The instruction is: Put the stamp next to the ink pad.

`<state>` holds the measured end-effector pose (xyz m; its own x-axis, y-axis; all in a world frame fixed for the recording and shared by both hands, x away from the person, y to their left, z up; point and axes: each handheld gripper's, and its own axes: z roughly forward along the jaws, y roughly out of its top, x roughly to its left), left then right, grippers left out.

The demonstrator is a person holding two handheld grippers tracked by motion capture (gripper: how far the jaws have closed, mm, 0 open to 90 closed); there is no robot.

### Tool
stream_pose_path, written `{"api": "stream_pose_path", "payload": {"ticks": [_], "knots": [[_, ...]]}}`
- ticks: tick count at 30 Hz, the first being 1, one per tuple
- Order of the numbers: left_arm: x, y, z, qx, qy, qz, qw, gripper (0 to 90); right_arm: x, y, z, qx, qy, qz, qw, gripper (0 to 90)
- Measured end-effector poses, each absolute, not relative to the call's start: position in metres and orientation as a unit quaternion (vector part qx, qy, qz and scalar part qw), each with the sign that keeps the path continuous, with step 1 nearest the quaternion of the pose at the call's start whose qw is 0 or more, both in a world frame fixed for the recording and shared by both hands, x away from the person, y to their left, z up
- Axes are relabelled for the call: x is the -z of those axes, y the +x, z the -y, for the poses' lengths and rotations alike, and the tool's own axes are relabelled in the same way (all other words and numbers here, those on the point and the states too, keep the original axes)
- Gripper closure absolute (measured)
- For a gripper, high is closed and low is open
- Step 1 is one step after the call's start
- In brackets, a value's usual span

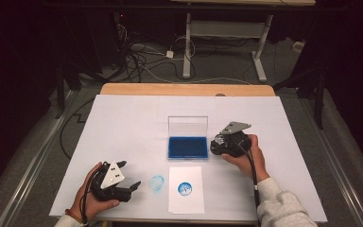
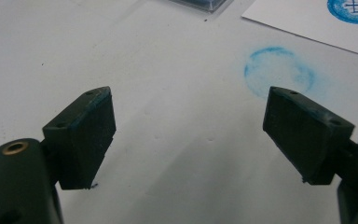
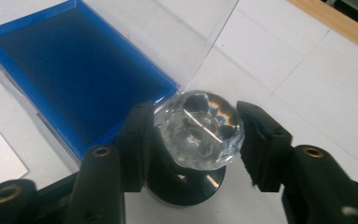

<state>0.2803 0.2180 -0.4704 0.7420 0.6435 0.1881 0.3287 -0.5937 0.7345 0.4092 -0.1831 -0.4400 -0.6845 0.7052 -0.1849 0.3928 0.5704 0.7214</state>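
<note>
Right gripper view: my right claw stands parted around the crystal-knobbed stamp, released beside the blue ink pad. The paper already bears a print, so I judge stamping done; my left claw gapes empty.

Dark room beyond; grey carpeted floor strewn with cables; white metal desk frame behind.

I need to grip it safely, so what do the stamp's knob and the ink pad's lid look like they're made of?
The stamp's knob looks like clear faceted glass or acrylic: glossy, with rainbow glints. Its base looks black and smooth, the material unclear. The ink pad's lid appears to be thin clear plastic, see-through and standing upright.
</note>
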Motion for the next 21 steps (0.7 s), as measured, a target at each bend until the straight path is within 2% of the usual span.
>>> {"api": "stream_pose_path", "payload": {"ticks": [13, 18, 21], "knots": [[0.472, 0.281, -0.217, -0.219, 0.865, -0.282, 0.352, 16.8, 0.419, 0.408, 0.194, -0.404, 0.331, -0.817, 0.244, 38.6], [0.472, 0.281, -0.217, -0.217, 0.866, -0.282, 0.352, 16.8, 0.413, 0.405, 0.193, -0.421, 0.330, -0.806, 0.253, 30.7], [0.472, 0.282, -0.217, -0.217, 0.866, -0.282, 0.351, 16.8, 0.409, 0.403, 0.190, -0.413, 0.339, -0.798, 0.278, 26.3]]}}
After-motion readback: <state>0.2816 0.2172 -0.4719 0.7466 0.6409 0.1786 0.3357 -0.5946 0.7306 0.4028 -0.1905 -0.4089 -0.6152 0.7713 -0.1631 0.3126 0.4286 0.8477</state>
